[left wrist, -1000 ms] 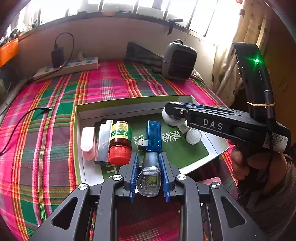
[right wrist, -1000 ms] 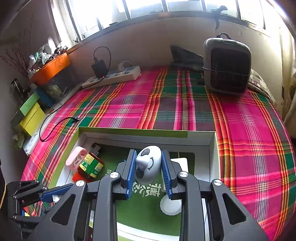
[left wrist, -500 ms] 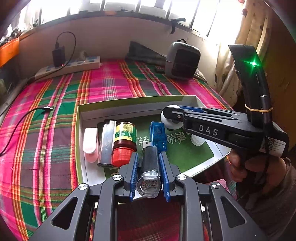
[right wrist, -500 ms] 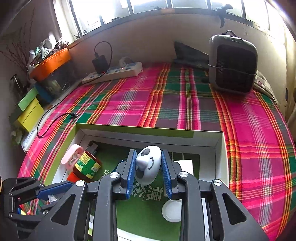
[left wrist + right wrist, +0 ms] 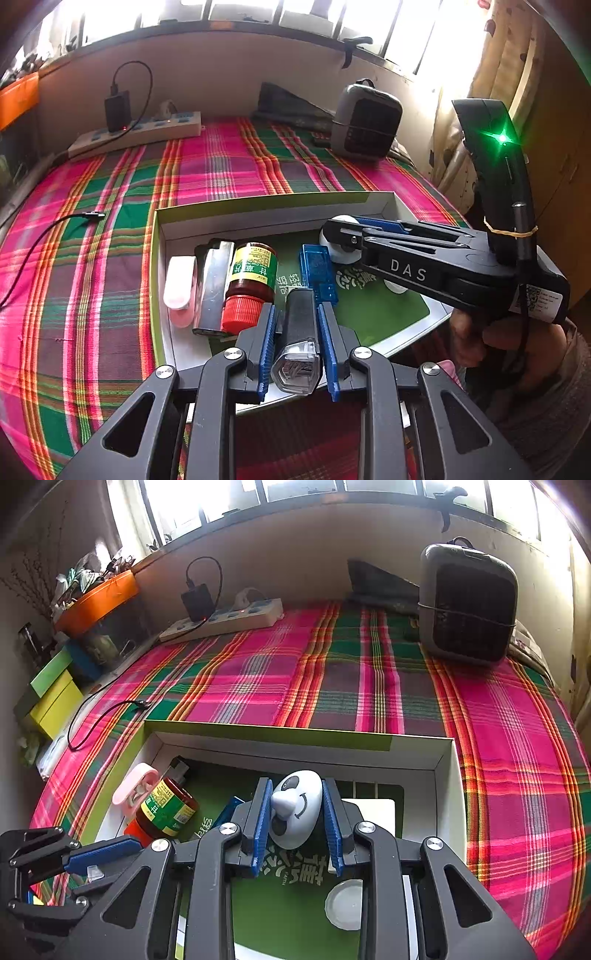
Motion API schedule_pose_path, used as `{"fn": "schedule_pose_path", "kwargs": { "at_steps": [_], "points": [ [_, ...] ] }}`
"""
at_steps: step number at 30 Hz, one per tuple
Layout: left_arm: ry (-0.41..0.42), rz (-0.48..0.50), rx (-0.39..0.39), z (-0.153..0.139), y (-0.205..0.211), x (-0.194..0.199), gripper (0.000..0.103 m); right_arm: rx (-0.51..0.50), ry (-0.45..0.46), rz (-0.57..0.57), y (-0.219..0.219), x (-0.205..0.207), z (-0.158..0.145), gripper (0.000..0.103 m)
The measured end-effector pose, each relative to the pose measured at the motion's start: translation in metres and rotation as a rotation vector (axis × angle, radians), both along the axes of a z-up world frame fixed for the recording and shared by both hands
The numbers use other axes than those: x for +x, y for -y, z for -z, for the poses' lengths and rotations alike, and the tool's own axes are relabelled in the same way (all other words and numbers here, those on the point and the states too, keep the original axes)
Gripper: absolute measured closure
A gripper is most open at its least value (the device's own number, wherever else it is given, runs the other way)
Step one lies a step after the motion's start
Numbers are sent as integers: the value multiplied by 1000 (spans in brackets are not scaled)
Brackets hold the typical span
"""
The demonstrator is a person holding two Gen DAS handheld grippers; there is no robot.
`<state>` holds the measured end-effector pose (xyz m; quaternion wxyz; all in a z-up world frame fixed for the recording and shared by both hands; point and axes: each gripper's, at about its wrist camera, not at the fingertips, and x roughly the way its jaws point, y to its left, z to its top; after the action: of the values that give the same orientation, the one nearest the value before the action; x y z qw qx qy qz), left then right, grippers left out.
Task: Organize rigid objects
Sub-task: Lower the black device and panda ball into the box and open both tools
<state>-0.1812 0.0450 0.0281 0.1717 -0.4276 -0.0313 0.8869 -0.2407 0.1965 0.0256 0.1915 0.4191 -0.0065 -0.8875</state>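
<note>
Gripping a black torch with a clear lens [image 5: 298,347], the left tongs [image 5: 297,352] hung over the near edge of the shallow box [image 5: 258,210], closed on its body. The right tongs [image 5: 295,823] were clamped on a white panda figure [image 5: 297,808] above the box's green floor. Inside lay a pink case [image 5: 180,282], a silver lighter [image 5: 214,286], a red-capped bottle [image 5: 251,284], a blue USB stick [image 5: 317,271] side by side, and a white lid [image 5: 345,904]. The box sat on the plaid-covered surface [image 5: 92,258].
</note>
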Motion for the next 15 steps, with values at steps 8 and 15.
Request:
{"fn": "schedule_pose_path", "kwargs": {
  "at_steps": [8,15],
  "points": [
    [14,-3,1,4,1,-2,81,-13,4,-9,-1,0,1,75],
    [19,0,5,6,0,-2,79,-21,1,-9,-1,0,0,74]
  ]
}}
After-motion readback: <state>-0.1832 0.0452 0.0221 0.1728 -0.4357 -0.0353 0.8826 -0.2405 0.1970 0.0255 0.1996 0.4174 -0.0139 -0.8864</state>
